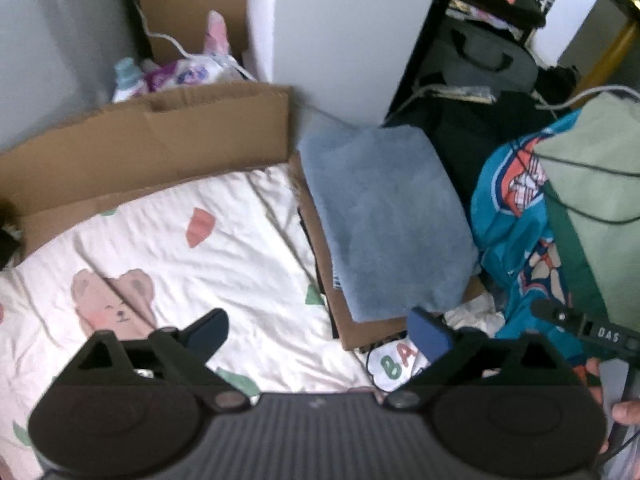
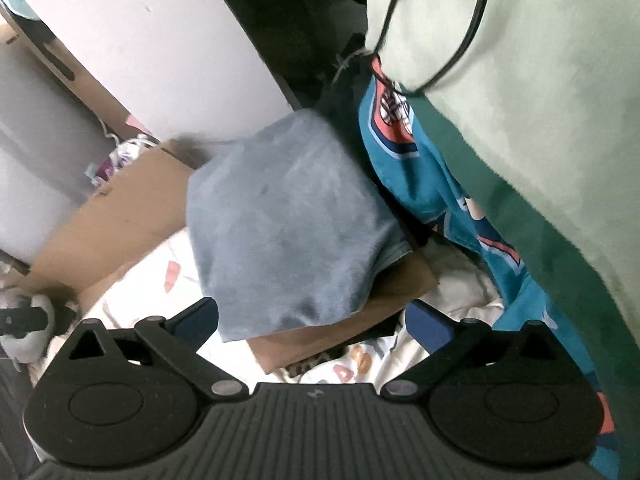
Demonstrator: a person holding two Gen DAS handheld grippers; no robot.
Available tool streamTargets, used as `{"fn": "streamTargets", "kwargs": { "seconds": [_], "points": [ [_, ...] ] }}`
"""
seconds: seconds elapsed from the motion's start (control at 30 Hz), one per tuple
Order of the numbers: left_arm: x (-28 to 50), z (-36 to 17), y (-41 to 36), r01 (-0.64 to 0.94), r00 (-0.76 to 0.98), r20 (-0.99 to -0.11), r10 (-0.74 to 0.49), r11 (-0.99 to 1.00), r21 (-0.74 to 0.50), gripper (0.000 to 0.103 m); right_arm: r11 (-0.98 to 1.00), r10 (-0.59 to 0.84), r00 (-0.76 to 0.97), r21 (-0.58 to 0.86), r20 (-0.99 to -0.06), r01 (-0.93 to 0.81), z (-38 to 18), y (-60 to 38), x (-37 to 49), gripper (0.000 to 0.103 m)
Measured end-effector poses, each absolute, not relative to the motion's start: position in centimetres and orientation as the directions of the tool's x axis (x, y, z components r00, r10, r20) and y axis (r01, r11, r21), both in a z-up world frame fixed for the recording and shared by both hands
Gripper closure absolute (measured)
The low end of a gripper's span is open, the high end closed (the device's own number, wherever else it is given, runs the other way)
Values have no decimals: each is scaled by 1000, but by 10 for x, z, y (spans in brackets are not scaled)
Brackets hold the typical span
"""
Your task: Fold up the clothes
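Both my wrist feeds are lit by soft, even indoor light with no hard shadows. In the left view the white printed sheet (image 1: 208,256) reads brightest, near washed out, and a pale panel (image 1: 340,32) at top centre is flat and featureless. I note motion blur across both frames, with edges smeared on the folded blue cloth (image 2: 288,216) and the cardboard (image 1: 160,132). Fisheye bending curves straight lines toward the margins, and dark vignetting cuts the corners. In the right view, the light green fabric (image 2: 520,60) at upper right is soft and out of focus. The lower gripper bodies sit in deep shade.
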State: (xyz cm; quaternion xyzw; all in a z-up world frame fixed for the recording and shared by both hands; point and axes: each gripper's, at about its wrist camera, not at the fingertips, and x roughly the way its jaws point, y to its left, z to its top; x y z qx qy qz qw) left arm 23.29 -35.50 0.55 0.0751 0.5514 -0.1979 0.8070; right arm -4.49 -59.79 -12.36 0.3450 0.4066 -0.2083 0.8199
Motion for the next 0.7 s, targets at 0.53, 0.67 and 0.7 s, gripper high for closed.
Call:
{"fn": "streamTargets", "kwargs": {
  "seconds": [0.53, 0.67, 0.7],
  "points": [
    [173, 91, -301, 309, 419, -889, -184, 950, -51, 1, 737, -25, 595, 387, -803, 554, -25, -565, -61, 0],
    [154, 98, -284, 274, 434, -888, -150, 961, -29, 1, 751, -14, 611, 395, -792, 529, -7, -554, -62, 0],
    [150, 101, -280, 259, 439, -886, -149, 965, -34, 1, 756, -9, 613, 395, -790, 522, -3, -551, -62, 0]
  ]
}}
